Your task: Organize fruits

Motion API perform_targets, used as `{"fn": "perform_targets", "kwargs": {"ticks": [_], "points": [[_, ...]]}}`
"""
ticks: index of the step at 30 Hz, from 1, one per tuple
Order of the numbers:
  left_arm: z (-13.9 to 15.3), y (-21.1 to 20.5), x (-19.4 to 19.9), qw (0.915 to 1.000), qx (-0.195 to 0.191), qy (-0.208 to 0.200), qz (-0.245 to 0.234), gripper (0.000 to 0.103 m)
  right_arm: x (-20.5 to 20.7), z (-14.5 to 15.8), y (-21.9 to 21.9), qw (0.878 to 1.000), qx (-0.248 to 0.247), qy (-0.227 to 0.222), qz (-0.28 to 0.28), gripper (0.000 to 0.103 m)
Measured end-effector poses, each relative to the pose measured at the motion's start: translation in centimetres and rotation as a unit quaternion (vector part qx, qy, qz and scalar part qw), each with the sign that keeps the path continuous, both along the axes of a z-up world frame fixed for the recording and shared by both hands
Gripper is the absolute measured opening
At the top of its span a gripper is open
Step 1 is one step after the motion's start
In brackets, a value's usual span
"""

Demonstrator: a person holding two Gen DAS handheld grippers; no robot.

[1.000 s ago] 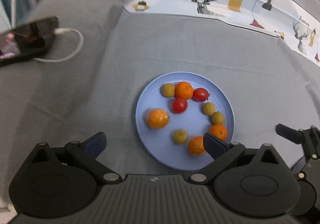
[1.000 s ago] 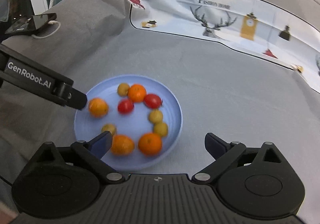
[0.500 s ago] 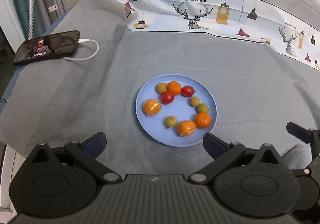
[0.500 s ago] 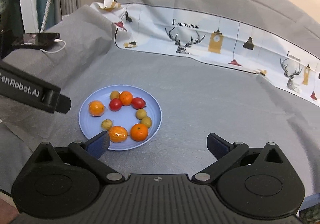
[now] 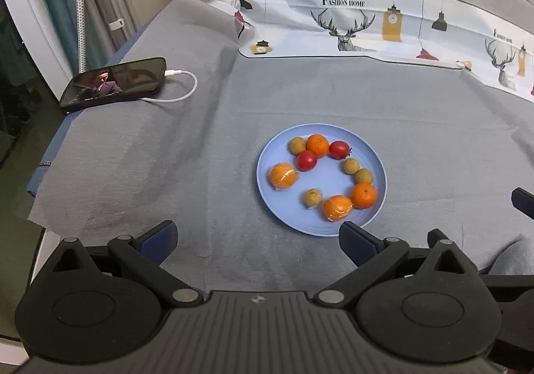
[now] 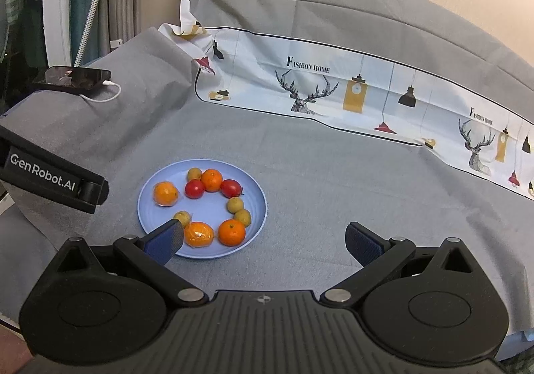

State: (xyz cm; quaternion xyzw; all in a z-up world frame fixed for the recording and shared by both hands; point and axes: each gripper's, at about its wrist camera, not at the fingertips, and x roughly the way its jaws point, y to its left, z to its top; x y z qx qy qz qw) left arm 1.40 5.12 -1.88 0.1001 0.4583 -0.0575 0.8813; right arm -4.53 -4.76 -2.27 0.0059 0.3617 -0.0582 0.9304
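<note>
A light blue plate [image 5: 377, 157] sits on the grey cloth and holds several fruits in a ring: oranges [image 5: 283, 175], two red tomatoes [image 5: 307, 160] and small yellow-green fruits [image 5: 312, 197]. The plate also shows in the right wrist view [image 6: 147, 207]. My left gripper [image 5: 257, 237] is open and empty, held above the cloth just in front of the plate. My right gripper [image 6: 263, 238] is open and empty, with its left fingertip over the plate's near rim. The left gripper's body [image 6: 50, 173] shows at the left of the right wrist view.
A black phone [image 5: 113, 81] with a white charging cable [image 5: 183, 86] lies at the far left of the cloth. A printed white cloth with deer and lamps [image 5: 367, 30] runs along the back. The table edge drops off at the left.
Both grippers have pulled back and risen away from the plate, which now looks smaller and farther. The fruits have not moved. Both stay open.
</note>
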Motion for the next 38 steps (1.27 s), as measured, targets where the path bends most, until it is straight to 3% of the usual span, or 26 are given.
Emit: {"fn": "perform_targets", "kwargs": {"ticks": [12,38], "points": [[-0.35,-0.25,-0.49,0.9999,-0.004,0.008,-0.006,0.103,-0.18,-0.50,-0.30,1.000,-0.003,0.013,-0.017,0.102],[-0.63,-0.36,-0.20,0.9997,-0.006,0.022,-0.007,0.103,-0.37,-0.14,0.23,1.000,-0.005,0.000,-0.004,0.102]]}}
